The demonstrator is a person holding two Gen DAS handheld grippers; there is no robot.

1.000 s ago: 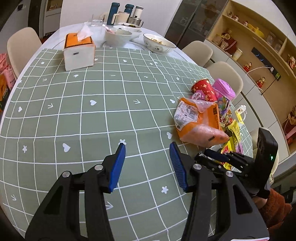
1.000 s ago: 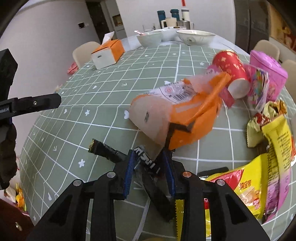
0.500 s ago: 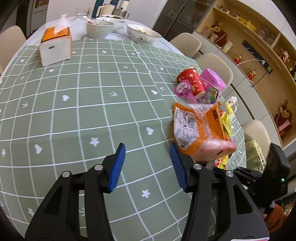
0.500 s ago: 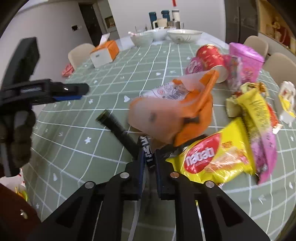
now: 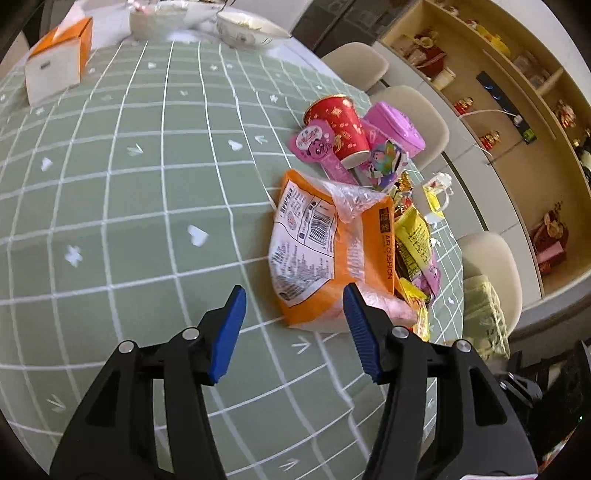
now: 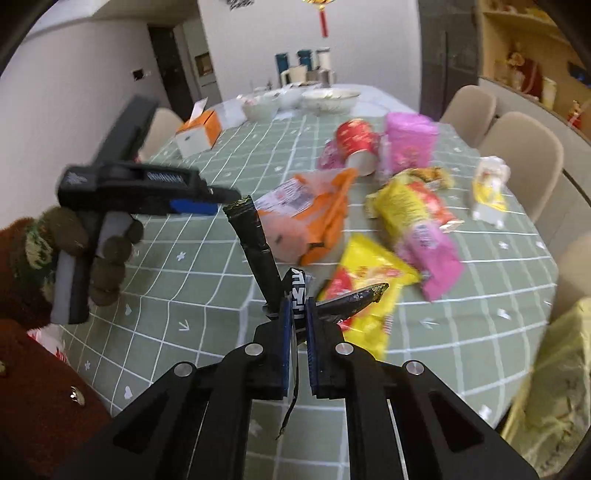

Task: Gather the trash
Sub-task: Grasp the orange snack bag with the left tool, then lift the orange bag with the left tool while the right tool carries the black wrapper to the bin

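My right gripper [image 6: 298,314] is shut on a black wrapper [image 6: 255,240] and holds it lifted above the table. My left gripper [image 5: 293,321] is open and empty, just short of the orange bag [image 5: 325,251], which also shows in the right wrist view [image 6: 314,218]. It appears in the right wrist view [image 6: 199,201] at the left. Behind the orange bag lie a red paper cup [image 5: 340,125], a pink tub [image 5: 395,125], a pink wrapper [image 5: 314,144] and yellow snack packets [image 6: 369,280] on the green checked tablecloth [image 5: 129,184].
An orange tissue box [image 5: 55,70] and bowls [image 5: 251,31] stand at the far end. Beige chairs [image 5: 491,273] line the right side; one holds a yellow-green bag [image 6: 554,387]. Shelves [image 5: 517,92] stand to the right. The table edge runs just right of the trash.
My right gripper has lifted the black wrapper up and back from the table. My left gripper has moved in toward the orange bag, still open.
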